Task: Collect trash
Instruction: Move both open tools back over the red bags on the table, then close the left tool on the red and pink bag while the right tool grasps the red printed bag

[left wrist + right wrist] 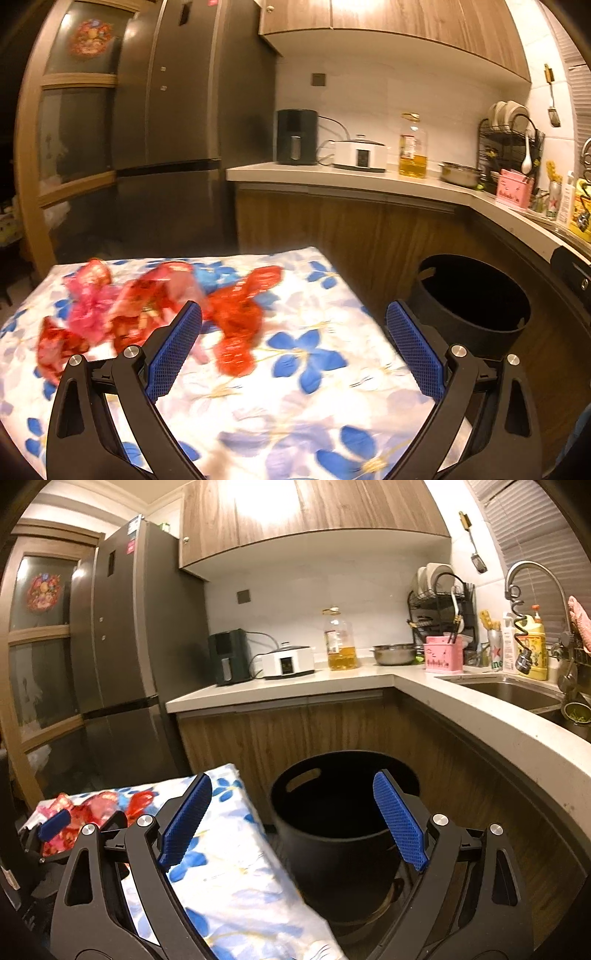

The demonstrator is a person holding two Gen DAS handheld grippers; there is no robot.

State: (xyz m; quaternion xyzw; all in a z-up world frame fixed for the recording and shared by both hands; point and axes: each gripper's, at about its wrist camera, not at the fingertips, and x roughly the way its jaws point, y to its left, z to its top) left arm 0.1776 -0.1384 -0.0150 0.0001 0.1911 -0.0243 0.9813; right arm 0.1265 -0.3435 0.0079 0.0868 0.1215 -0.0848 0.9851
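Several crumpled red and pink wrappers (155, 306) lie on a table covered with a white cloth with blue flowers (295, 387). One red wrapper (236, 325) lies just ahead of my open, empty left gripper (293, 325), near its left finger. A black round bin (476, 299) stands on the floor right of the table. My right gripper (291, 797) is open and empty, held above the bin (332, 830). The wrappers (99, 808) and the left gripper's blue pad (55, 825) show at the left of the right wrist view.
A grey fridge (177, 110) stands behind the table. An L-shaped counter (461, 716) with wooden cabinets wraps around the bin and carries an air fryer (229, 657), a cooker, an oil bottle (340, 642), a steel bowl, a dish rack and a sink (517, 694).
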